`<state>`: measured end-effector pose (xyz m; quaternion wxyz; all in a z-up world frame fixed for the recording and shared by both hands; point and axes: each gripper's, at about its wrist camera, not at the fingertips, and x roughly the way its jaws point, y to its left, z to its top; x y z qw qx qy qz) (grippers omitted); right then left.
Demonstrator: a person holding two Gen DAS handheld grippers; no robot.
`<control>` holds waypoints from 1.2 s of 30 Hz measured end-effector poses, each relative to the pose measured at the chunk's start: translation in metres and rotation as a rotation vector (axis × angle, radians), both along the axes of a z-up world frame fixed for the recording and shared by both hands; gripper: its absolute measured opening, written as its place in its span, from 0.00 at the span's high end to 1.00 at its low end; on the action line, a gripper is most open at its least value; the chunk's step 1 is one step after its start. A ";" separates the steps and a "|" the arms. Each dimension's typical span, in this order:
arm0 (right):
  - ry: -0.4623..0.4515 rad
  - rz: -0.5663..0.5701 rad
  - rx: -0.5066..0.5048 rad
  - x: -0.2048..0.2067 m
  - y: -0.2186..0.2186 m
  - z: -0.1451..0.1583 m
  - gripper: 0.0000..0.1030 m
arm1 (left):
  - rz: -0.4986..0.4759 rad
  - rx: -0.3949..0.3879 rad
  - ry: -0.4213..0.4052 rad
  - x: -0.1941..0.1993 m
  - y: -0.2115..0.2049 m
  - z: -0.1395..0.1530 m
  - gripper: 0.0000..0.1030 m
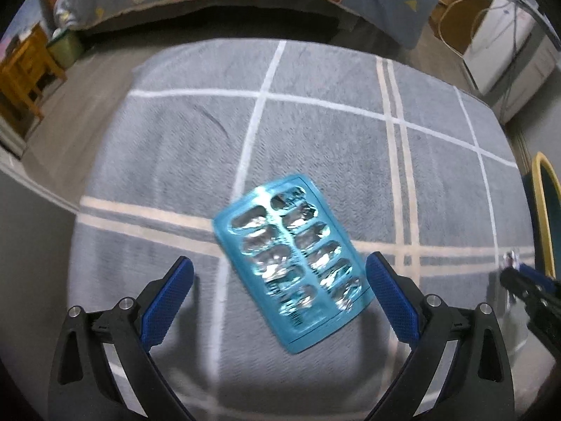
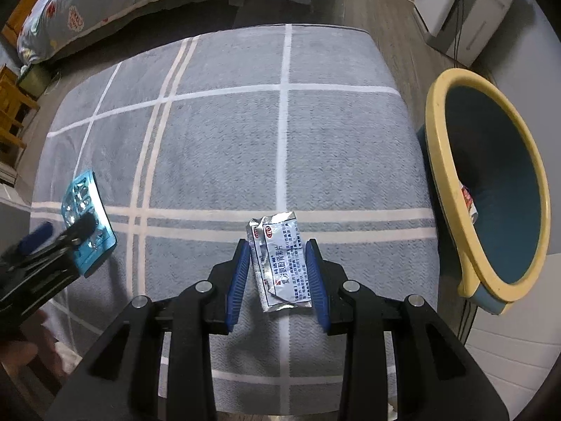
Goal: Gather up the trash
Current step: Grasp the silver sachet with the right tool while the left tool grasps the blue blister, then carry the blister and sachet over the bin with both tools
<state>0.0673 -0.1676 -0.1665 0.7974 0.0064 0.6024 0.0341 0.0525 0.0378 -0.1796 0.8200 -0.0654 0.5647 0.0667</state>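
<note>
Trash here means two things on the soft grey rug with white lines (image 2: 224, 133). One is a shiny silver foil packet with small writing (image 2: 280, 263), and the right gripper (image 2: 277, 270) has its blue pads pressed on both sides of it, holding it. To that gripper's right stands a round blue bin with a yellow rim (image 2: 452, 182). The other is a blue plastic pill sheet with empty bubbles (image 1: 291, 263), lying between the wide-apart fingers of the left gripper (image 1: 280, 280), not pinched yet. I think the grabbing step is on. Next, the left needs to squeeze, and the packet needs a lift over the rim.
</note>
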 end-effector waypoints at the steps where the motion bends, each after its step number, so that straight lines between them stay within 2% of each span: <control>1: 0.000 0.001 0.001 -0.003 0.000 0.002 0.68 | 0.005 -0.003 0.006 0.001 -0.002 -0.003 0.06; 6: 0.003 -0.003 0.019 -0.001 -0.011 0.003 0.68 | -0.018 0.063 0.003 0.005 -0.017 -0.009 0.05; 10: 0.007 -0.004 0.032 -0.002 -0.005 0.003 0.68 | -0.027 0.078 -0.007 0.002 -0.016 -0.009 0.06; 13: 0.005 0.002 0.042 -0.001 -0.002 0.005 0.68 | -0.029 0.094 -0.009 0.002 -0.013 -0.007 0.10; 15: 0.003 0.011 0.042 0.000 0.002 0.004 0.68 | -0.029 0.078 -0.017 0.001 -0.006 -0.003 0.23; 18: -0.003 0.022 0.042 0.000 0.006 0.006 0.68 | -0.034 0.076 -0.008 0.000 -0.001 0.000 0.29; 21: -0.007 0.026 0.046 -0.001 0.007 0.008 0.68 | -0.035 0.077 -0.011 -0.001 0.002 0.003 0.30; 29: -0.038 0.038 0.043 -0.001 0.013 0.016 0.68 | -0.050 0.103 -0.076 -0.007 0.012 0.033 0.30; 36: -0.079 0.029 0.082 0.000 0.011 0.035 0.68 | -0.056 0.079 -0.160 -0.015 0.015 0.080 0.30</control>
